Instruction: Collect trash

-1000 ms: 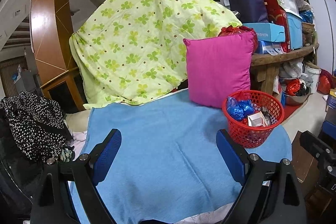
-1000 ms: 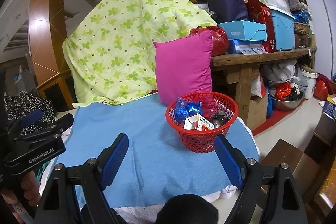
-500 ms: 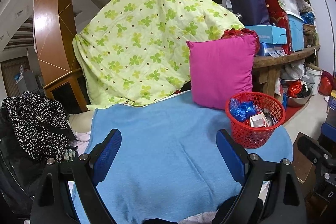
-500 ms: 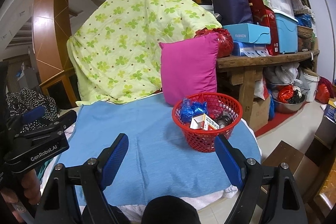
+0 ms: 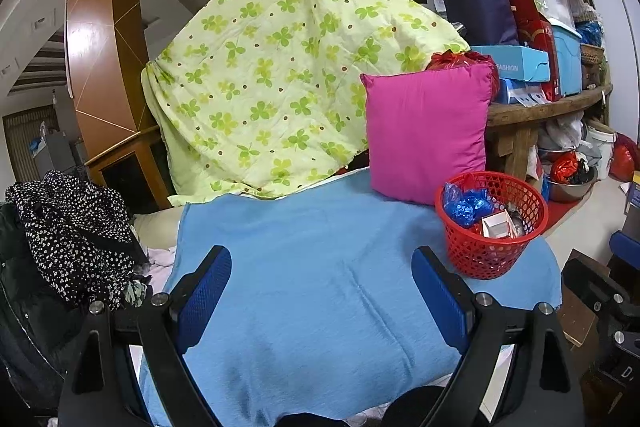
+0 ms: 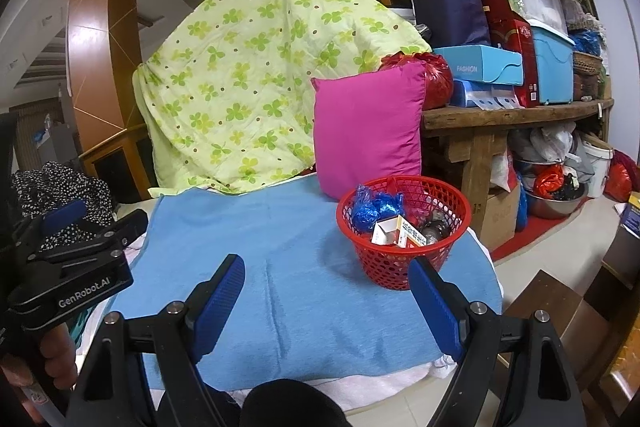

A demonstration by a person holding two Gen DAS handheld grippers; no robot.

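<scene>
A red mesh basket [image 5: 492, 251] [image 6: 400, 267] stands on the right side of a blue blanket [image 5: 312, 287] [image 6: 280, 267]. It holds blue crumpled wrappers [image 5: 464, 205] [image 6: 374, 207], a small white and orange carton [image 5: 498, 225] [image 6: 398, 233] and a dark item. My left gripper [image 5: 322, 291] is open and empty above the blanket's near part. My right gripper [image 6: 326, 295] is open and empty, its right finger in front of the basket. The left gripper's body also shows at the left of the right wrist view [image 6: 68, 267].
A pink cushion [image 5: 426, 135] [image 6: 366, 129] leans behind the basket. A green flowered quilt [image 5: 288, 67] hangs behind. A wooden shelf [image 6: 516, 113] with boxes and bags stands right. Black spotted clothing [image 5: 72, 231] lies left. Bowls and bags sit on the floor at right.
Both grippers have drawn back and risen slightly from the blanket, so the basket appears a little farther away. Both stay open and empty.
</scene>
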